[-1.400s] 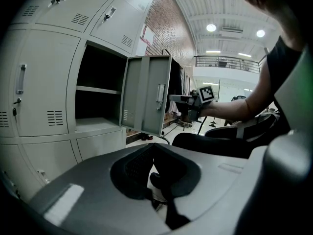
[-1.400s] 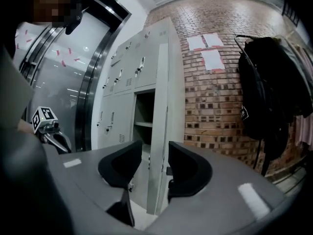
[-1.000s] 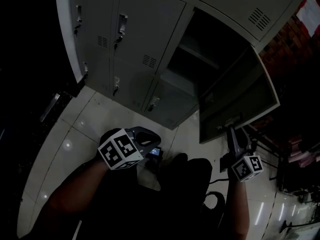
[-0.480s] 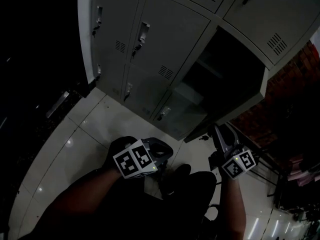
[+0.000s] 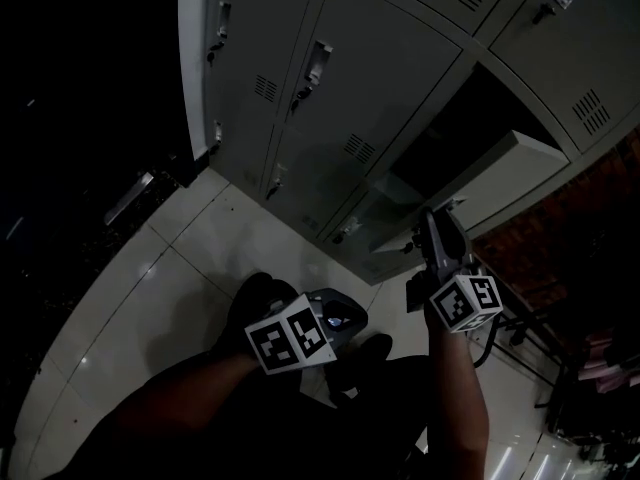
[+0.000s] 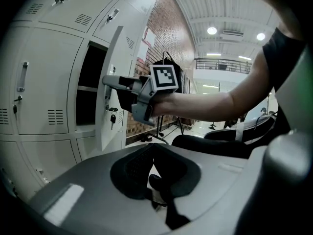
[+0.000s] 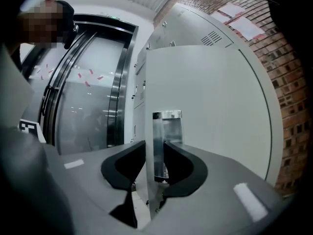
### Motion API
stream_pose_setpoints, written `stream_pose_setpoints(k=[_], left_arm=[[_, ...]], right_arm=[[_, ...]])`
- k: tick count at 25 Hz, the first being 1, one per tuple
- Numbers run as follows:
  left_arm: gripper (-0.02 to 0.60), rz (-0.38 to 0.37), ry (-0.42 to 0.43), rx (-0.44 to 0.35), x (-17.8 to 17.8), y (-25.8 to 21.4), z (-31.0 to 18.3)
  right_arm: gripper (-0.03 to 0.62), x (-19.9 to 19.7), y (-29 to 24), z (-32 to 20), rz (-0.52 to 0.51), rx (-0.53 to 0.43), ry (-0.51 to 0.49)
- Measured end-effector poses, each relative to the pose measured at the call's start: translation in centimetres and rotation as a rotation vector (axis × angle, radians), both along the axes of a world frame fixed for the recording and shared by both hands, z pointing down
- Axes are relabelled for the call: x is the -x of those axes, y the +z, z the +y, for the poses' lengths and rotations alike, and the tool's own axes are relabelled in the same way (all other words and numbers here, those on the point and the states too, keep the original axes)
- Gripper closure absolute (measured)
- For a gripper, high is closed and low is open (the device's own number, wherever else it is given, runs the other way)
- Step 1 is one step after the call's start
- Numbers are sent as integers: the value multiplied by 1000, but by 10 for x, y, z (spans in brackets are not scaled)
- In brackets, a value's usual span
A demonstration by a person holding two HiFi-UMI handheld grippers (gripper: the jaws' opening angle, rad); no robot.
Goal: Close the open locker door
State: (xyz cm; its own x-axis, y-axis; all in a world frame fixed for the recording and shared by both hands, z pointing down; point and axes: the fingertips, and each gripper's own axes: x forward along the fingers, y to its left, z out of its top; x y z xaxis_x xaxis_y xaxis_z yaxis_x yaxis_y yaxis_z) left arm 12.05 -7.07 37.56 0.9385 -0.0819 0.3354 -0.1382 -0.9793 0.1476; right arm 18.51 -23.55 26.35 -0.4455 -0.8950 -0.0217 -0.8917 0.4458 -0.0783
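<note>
The grey locker door (image 5: 510,173) stands partly swung out from the dark open compartment (image 5: 455,128). My right gripper (image 5: 432,226) is at the door's free edge. In the right gripper view its jaws (image 7: 154,148) are closing, with the door edge and the chrome handle (image 7: 168,126) between them and both pads touching. The left gripper view shows the same hold from the side, with the right gripper (image 6: 108,81) on the door (image 6: 113,58). My left gripper (image 5: 345,318) hangs low over the floor, shut and empty (image 6: 154,148).
The grey locker bank (image 5: 330,98) has shut doors to the left of, above and below the open compartment. Keys (image 6: 112,119) hang from the door's lock. A red brick wall (image 5: 590,218) and dark stand legs (image 5: 520,328) are on the right. White floor tiles (image 5: 170,288) lie below.
The door has swung from wide open toward the compartment, with the right gripper moving up and left along with it. The left gripper has drifted right and lower.
</note>
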Motion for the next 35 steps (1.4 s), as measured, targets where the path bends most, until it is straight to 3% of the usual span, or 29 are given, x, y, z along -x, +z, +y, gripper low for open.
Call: stream_pose_setpoints(k=[11, 20, 24, 35], left_arm=[[569, 38, -3, 11, 0, -3, 3], [569, 43, -23, 19, 6, -6, 1], [569, 58, -29, 19, 10, -9, 0], [569, 74, -37, 22, 12, -10, -1]], right_arm=[[496, 8, 3, -63, 9, 5, 40], [534, -7, 9, -115, 30, -2, 121], [563, -13, 8, -139, 50, 10, 180], [553, -25, 10, -168, 101, 24, 417]])
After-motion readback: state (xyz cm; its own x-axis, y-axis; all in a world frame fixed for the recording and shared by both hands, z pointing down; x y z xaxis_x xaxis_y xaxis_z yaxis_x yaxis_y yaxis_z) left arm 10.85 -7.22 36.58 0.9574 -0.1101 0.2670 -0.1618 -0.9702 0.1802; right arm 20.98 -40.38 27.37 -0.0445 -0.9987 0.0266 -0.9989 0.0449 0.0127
